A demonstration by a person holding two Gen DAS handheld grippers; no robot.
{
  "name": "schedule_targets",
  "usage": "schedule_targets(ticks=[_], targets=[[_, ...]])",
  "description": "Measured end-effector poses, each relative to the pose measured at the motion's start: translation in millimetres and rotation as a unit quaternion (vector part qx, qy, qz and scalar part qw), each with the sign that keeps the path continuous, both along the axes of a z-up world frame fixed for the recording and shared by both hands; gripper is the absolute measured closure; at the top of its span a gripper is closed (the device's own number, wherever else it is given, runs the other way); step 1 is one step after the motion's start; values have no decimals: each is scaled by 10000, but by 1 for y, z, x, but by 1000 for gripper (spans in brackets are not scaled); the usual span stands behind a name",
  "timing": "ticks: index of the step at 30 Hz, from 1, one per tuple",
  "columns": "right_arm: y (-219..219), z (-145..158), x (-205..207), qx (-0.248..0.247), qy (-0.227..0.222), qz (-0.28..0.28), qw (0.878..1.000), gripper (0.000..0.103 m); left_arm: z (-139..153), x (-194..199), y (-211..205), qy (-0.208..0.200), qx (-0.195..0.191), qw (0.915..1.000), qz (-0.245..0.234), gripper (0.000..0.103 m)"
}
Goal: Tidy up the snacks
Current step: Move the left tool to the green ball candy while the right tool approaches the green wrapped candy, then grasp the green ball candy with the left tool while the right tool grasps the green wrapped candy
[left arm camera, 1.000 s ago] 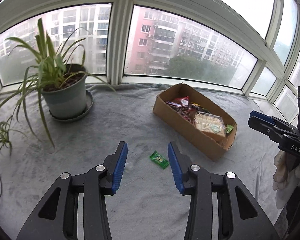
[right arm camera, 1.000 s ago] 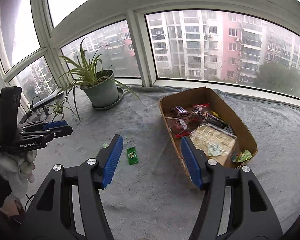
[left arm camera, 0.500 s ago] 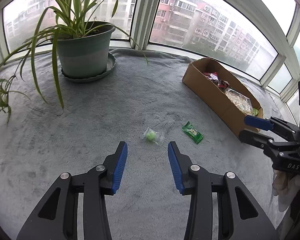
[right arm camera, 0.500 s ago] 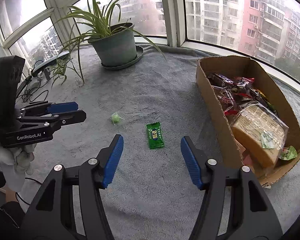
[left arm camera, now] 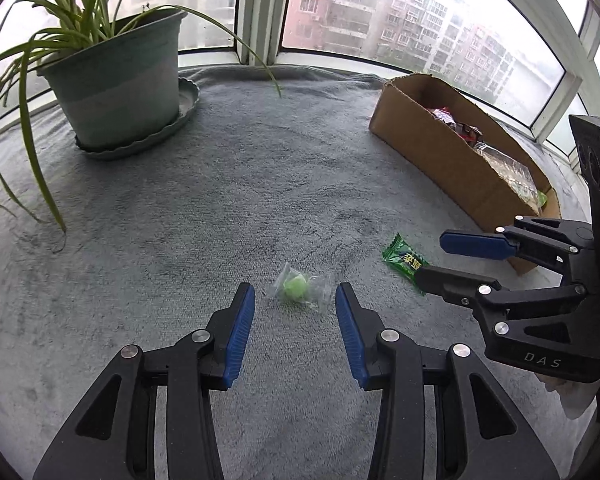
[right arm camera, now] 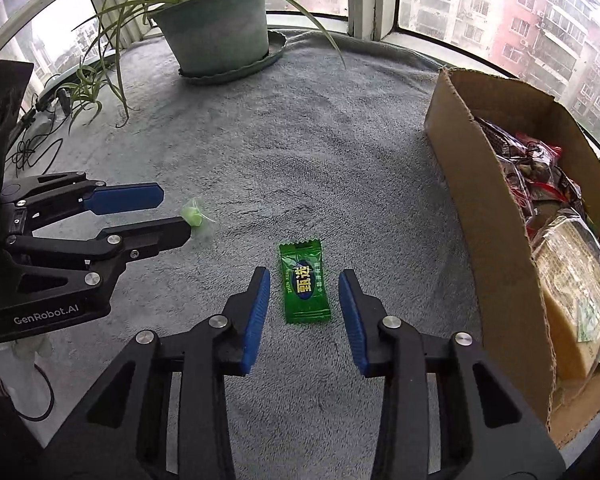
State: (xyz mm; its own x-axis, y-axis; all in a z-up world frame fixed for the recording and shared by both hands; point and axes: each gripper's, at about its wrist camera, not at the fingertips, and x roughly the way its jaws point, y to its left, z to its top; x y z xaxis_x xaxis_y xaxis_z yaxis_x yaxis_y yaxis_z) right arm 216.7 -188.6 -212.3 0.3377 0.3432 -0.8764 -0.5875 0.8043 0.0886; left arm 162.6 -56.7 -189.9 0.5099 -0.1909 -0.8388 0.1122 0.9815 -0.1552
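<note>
A small green candy in clear wrap (left arm camera: 296, 288) lies on the grey cloth just ahead of my open left gripper (left arm camera: 295, 296), between its fingertips; it also shows in the right wrist view (right arm camera: 194, 216). A green flat candy packet (right arm camera: 304, 282) lies between the fingers of my open right gripper (right arm camera: 304, 286); in the left wrist view the packet (left arm camera: 404, 260) is partly hidden by the right gripper (left arm camera: 440, 258). The left gripper (right arm camera: 172, 216) shows at the left of the right wrist view. A cardboard box (right arm camera: 496, 208) of snacks stands to the right.
A potted spider plant (left arm camera: 116, 76) on a saucer stands at the back left near the windows. Cables (right arm camera: 32, 148) lie at the far left edge. The grey cloth (left arm camera: 260, 168) covers the sill. The box also shows in the left wrist view (left arm camera: 440, 152).
Both grippers have moved forward and down toward the cloth. The round candy now sits at the left fingertips and the green packet between the right fingers.
</note>
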Motion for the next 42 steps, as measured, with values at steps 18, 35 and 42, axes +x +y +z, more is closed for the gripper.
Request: schedule_targets(ticks=[18, 35, 42], targets=[[13, -6, 0, -328, -41, 186, 9993, 81, -9, 7, -10, -47, 286, 9995, -143, 84], [3, 2, -2, -141, -30, 114, 9998, 82, -5, 6, -10, -83, 90, 9998, -138, 77], [-1, 3, 0, -155, -75, 48, 9998, 82, -12, 6, -24, -288, 477, 9976, -415, 78]])
